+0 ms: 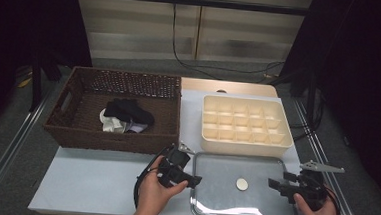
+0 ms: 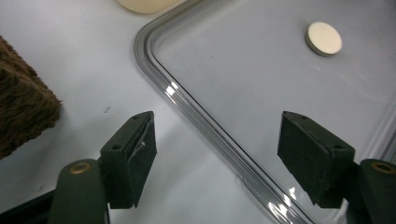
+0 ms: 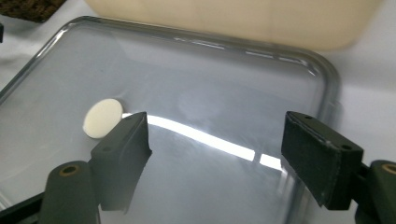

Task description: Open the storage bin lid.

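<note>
Both the left tool (image 1: pixel 194 180) and right tool (image 1: pixel 273 183) gape wide, empty, flanking the tray (image 1: pixel 225 162).

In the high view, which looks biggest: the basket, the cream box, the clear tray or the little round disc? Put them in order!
1. Basket, biggest.
2. Tray and cream box look about alike; the tray lies nearer the camera, so I won't rank them.
3. Disc, smallest.

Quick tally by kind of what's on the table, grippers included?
Wicker basket with a heap of dark and white cloth: 1
Cream divided box: 1
Clear tray: 1
Pale disc on the tray: 1
Grippers, left gripper and right gripper, both open: 2
Total: 6
</note>
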{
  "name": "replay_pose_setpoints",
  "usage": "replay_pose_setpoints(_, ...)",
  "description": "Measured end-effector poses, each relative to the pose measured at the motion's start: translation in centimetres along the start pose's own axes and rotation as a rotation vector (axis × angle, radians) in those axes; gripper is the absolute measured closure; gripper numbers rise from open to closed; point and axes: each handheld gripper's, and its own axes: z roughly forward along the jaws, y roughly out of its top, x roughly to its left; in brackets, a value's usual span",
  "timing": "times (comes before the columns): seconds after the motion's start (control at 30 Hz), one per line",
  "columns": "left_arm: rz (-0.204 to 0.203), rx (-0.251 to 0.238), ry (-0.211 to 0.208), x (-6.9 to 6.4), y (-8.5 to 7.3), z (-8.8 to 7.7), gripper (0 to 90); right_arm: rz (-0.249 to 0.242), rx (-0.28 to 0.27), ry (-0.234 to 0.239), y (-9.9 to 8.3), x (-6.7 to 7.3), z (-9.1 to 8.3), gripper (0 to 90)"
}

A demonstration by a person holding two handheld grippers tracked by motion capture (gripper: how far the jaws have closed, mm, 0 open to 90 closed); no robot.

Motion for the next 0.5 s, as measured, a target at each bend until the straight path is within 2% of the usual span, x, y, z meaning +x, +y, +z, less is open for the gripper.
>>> replay_pose_setpoints(0.13,0.024,0.006,-0.002,0.3,-0.4,0.0,24.5,-0.051,0.012,0.029,0.4,0.8,1.1,20.5)
replay_pose_setpoints(0.33,0.015,0.024,0.002,0.9,-1.2,-0.3,23.9,-0.103,0.029,0.062,0.7,2.1,2.3,19.2)
replay_pose_setpoints(0.5,0.020,-0.002,-0.009,1.2,-1.8,-0.5,23.9,-0.131,0.044,0.071,1.1,2.8,2.9,18.4)
